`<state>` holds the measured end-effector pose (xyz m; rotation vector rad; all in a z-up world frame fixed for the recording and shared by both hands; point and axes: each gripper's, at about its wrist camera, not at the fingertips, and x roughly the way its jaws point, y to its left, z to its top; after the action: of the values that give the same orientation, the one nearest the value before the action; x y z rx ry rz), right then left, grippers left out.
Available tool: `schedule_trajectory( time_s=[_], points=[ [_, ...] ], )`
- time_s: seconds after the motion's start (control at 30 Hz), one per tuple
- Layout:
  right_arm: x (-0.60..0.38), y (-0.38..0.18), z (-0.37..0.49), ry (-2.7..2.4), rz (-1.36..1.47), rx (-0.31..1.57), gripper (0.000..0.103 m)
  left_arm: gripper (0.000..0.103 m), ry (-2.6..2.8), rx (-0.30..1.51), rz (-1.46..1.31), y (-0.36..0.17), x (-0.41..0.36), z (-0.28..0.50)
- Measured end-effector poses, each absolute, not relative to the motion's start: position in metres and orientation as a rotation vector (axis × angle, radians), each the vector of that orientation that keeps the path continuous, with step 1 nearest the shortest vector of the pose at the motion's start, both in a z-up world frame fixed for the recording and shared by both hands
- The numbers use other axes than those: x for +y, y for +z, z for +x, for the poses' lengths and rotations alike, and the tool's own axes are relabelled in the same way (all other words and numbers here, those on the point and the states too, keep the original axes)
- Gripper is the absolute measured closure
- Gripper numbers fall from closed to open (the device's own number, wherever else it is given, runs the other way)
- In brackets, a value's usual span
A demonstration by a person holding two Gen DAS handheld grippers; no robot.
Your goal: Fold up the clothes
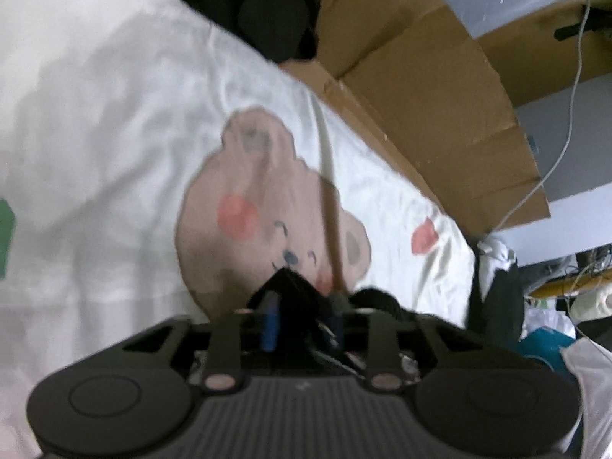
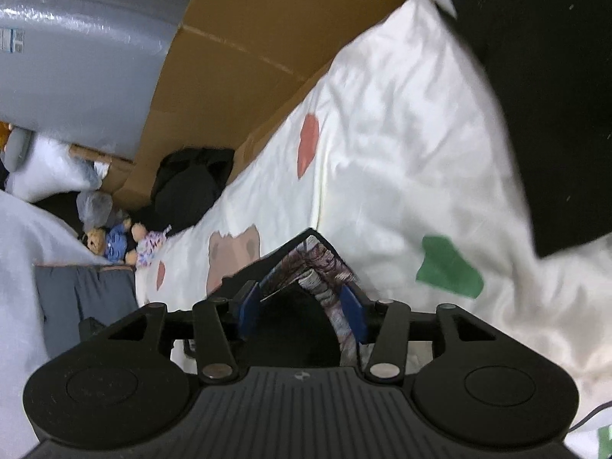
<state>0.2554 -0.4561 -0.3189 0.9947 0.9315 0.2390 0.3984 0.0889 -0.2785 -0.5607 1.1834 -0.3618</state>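
Note:
My left gripper (image 1: pixel 288 279) is shut on a fold of black fabric (image 1: pixel 285 285), just above a white bedsheet with a brown bear print (image 1: pixel 264 206). More black cloth (image 1: pixel 267 7) lies at the top of that view. My right gripper (image 2: pixel 306 248) is shut on a black garment with a grey-and-maroon printed patch (image 2: pixel 325 267), which bunches between its blue pads (image 2: pixel 354 313). The same white sheet (image 2: pixel 382 134) lies under it. A large black piece of cloth (image 2: pixel 547 76) covers the upper right of the right wrist view.
Brown cardboard (image 1: pixel 440 95) stands along the sheet's far edge, with a white cable (image 1: pixel 566 122) hanging over it. In the right wrist view, cardboard (image 2: pixel 248 57), a grey padded roll (image 2: pixel 76 49), a black bundle (image 2: pixel 191 183), small dolls (image 2: pixel 114 244) and grey folded clothes (image 2: pixel 88 298) lie at the left.

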Motion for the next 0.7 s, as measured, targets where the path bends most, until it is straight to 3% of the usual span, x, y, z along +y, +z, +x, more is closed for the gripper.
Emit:
schedule_trajectory(
  time_s=[0.6, 0.63, 0.67, 0.7],
  points=[
    [-0.422, -0.33, 0.273, 0.272, 0.747, 1.009, 0.052, 0.059, -0.39, 1.276, -0.206, -0.312, 0.059, 0.384],
    [-0.421, -0.331, 0.274, 0.273, 0.742, 1.006, 0.071, 0.059, -0.392, 1.275, -0.201, -0.312, 0.057, 0.385],
    [-0.421, -0.331, 0.274, 0.273, 0.735, 1.002, 0.097, 0.059, -0.395, 1.272, -0.194, -0.314, 0.055, 0.386],
    [-0.421, -0.329, 0.275, 0.273, 0.721, 0.994, 0.097, 0.059, -0.398, 1.268, -0.186, -0.315, 0.052, 0.387]
  ],
)
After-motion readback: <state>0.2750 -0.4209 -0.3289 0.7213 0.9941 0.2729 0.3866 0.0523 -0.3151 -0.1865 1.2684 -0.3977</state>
